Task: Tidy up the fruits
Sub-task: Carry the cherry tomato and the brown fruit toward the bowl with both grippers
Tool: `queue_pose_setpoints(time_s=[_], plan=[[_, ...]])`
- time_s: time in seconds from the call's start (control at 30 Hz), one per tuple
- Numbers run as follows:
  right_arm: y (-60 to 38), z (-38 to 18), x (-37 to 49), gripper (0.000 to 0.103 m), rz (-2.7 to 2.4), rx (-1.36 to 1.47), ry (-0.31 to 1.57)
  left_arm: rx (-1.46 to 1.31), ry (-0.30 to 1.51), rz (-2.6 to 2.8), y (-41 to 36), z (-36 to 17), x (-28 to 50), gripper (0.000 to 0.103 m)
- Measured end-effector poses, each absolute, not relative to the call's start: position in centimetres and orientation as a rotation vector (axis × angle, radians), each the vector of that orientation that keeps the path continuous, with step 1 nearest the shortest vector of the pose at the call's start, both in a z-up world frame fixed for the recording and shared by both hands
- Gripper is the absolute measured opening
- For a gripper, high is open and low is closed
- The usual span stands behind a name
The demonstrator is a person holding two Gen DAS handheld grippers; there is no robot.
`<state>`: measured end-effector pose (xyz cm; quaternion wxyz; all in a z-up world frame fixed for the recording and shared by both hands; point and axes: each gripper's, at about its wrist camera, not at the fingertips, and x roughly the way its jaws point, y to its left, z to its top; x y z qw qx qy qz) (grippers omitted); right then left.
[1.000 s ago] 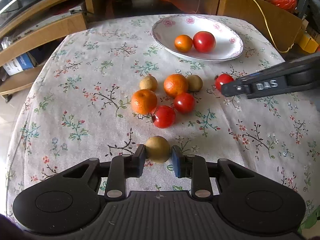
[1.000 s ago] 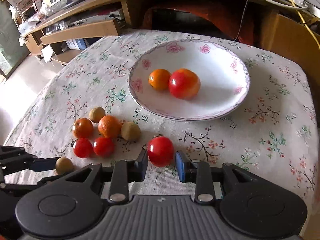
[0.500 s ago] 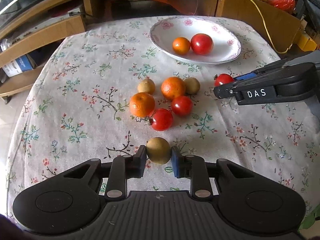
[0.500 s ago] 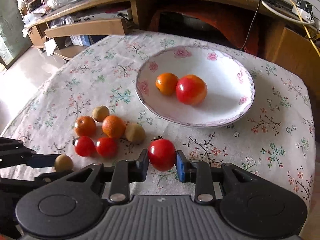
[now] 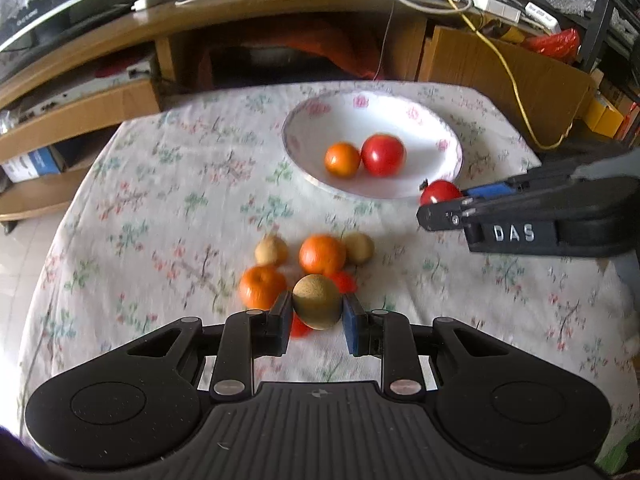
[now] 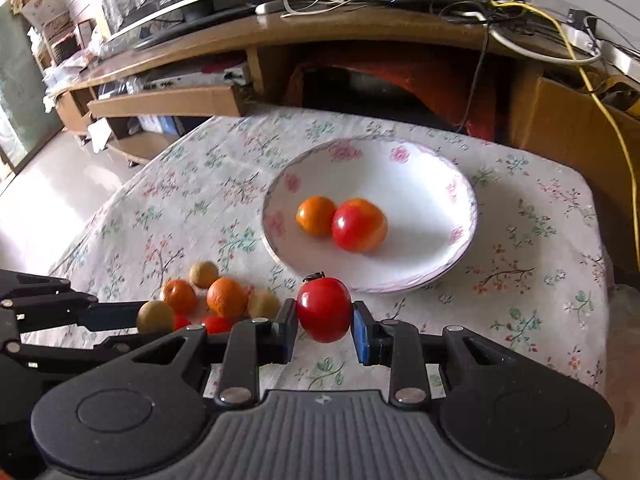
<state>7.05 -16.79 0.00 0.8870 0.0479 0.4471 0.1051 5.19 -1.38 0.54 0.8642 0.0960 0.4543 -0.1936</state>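
Note:
My left gripper [image 5: 316,316] is shut on a brown round fruit [image 5: 317,301], held above the table over a cluster of oranges [image 5: 322,254], small brown fruits [image 5: 358,248] and partly hidden tomatoes [image 5: 343,281]. My right gripper [image 6: 324,322] is shut on a red tomato [image 6: 325,309], raised just short of the near rim of the white flowered bowl [image 6: 424,184]. In the left wrist view that tomato [image 5: 439,192] sits at the bowl's [image 5: 320,120] right rim. An orange [image 6: 316,216] and a big tomato [image 6: 359,225] lie inside the bowl.
The floral tablecloth [image 5: 168,200] covers the table. A wooden TV stand [image 6: 280,40] with shelves, cables and a cardboard box [image 5: 504,80] rises behind the far table edge. Floor lies to the left [image 6: 48,184].
Both grippers have lifted their fruit off the cloth and moved forward toward the bowl. The brown fruit now hangs over the cluster; the tomato has reached the bowl's rim.

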Motion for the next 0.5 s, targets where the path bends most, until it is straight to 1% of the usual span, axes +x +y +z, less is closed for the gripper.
queue_pose_setpoints(time_s=[0.27, 0.5], plan=[[-18.3, 0.3, 8.4, 0.030, 0.177, 0.134, 0.917, 0.211, 0.904, -0.432, -4.0, 1.7, 7.9, 0.033], [-19.4, -0.1, 9.8, 0.030, 0.149, 0.156, 0.919, 0.219, 0.905, -0.453, -6.0, 1.4, 10.2, 0.034]])
